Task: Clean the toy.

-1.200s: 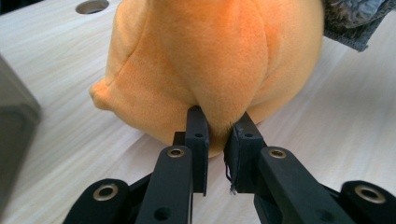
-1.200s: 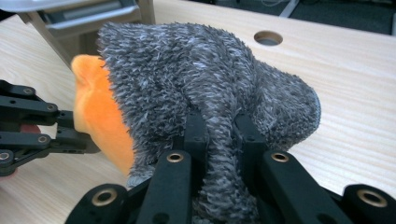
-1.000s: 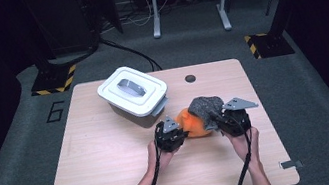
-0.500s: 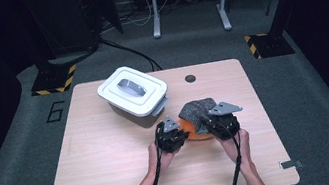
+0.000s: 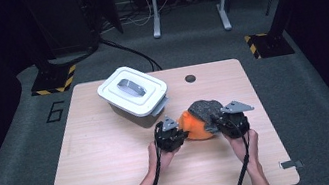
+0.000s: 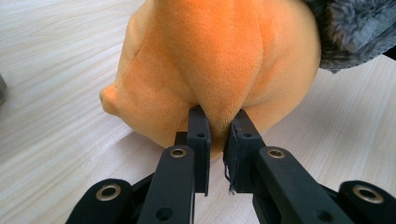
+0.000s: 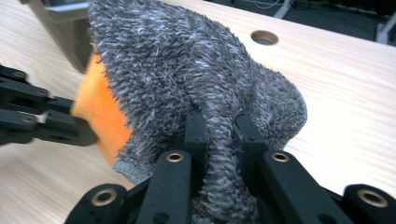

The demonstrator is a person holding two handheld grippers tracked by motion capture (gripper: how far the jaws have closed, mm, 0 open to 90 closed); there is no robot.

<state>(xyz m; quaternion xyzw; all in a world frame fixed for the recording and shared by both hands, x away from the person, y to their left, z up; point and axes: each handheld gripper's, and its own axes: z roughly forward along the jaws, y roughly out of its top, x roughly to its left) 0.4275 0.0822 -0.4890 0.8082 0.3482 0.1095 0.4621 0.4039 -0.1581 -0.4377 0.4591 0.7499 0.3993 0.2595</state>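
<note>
Left tongs (image 6: 218, 128), nearly closed, pinch a fold of the orange plush toy (image 6: 219, 60); in the high view they (image 5: 180, 131) sit at the toy's (image 5: 193, 127) left flank. Right tongs (image 7: 220, 128), nearly closed, clamp a ridge of the grey fuzzy cover (image 7: 187, 70), whose pile hides the inner faces of the jaws; in the high view they (image 5: 214, 123) meet the cover (image 5: 204, 108) from the right. The cover lies over the toy's far right part, so the toy's full shape cannot be made out. Toy and cover sit right of centre on the wooden worktop (image 5: 110, 172). A lidded white box (image 5: 132, 93) stands behind and to the left, apart from the toy. A round hole (image 5: 190, 78) marks the worktop's far edge.
</note>
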